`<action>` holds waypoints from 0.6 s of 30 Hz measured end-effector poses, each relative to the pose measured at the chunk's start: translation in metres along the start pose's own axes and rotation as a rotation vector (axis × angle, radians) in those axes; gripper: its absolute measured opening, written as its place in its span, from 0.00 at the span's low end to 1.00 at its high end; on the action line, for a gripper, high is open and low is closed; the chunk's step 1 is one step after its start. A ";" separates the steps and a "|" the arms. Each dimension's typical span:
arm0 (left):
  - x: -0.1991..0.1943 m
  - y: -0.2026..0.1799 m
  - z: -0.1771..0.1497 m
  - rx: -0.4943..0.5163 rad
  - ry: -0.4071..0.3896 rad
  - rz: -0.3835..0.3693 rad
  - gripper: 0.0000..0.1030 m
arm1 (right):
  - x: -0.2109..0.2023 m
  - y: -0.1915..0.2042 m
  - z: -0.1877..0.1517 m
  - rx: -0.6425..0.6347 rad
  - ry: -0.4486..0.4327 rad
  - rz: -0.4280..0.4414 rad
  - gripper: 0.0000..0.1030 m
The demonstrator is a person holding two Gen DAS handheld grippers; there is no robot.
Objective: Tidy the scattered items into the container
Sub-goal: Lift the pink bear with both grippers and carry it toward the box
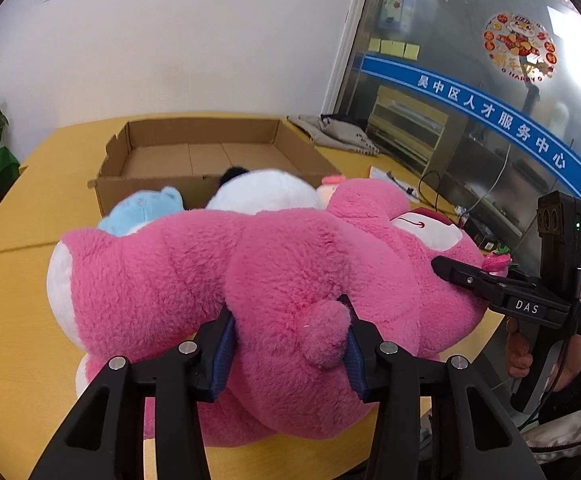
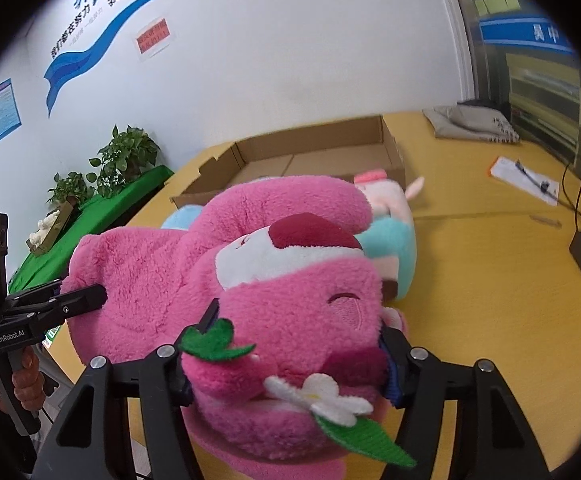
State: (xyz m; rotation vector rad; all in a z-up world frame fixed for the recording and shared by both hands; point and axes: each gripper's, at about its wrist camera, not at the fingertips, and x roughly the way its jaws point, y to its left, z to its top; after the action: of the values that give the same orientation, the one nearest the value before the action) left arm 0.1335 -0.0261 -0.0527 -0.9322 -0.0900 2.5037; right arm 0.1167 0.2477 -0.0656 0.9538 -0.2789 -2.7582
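Two grippers have hold of one big pink plush bear (image 1: 250, 280) at once. The left gripper (image 1: 290, 344) has its blue-padded fingers (image 1: 223, 360) pressed into the bear's rump, one on either side of the stubby tail, clamped on the fur. The right gripper (image 2: 286, 364) pinches the head end, its fingers sunk in beside the ear with the felt strawberry (image 2: 226, 364) and white flower (image 2: 322, 396), equally tight on the toy (each gripper also shows from the side in the other's view, its tip buried in the plush).

The bear lies lengthways along the near edge of the yellow table (image 1: 14, 320), its face turned up. Just behind it, touching or nearly so, crowd smaller toys: a light blue plush (image 1: 146, 208), a white plush with a black ear (image 1: 262, 192), and a pastel pink and mint one (image 2: 390, 232) toward the right.

Beyond those, toward the table's far edge, stands the shallow cardboard box (image 1: 210, 152), open, its floor bare. A folded grey cloth (image 1: 338, 132) sits at the far right corner, with papers (image 2: 526, 180) and cables (image 2: 578, 200) along the right edge.
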 end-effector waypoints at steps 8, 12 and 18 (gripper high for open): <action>-0.025 0.010 0.046 0.031 -0.127 0.016 0.48 | -0.013 0.021 0.059 -0.076 -0.127 0.014 0.63; -0.030 0.022 0.074 0.049 -0.189 0.021 0.48 | -0.013 0.031 0.089 -0.107 -0.185 0.019 0.63; -0.028 0.040 0.114 0.077 -0.247 0.022 0.48 | -0.007 0.040 0.129 -0.139 -0.255 0.016 0.63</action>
State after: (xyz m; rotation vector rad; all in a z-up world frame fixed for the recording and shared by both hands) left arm 0.0634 -0.0629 0.0433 -0.5928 -0.0616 2.6119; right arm 0.0465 0.2253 0.0480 0.5649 -0.1303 -2.8399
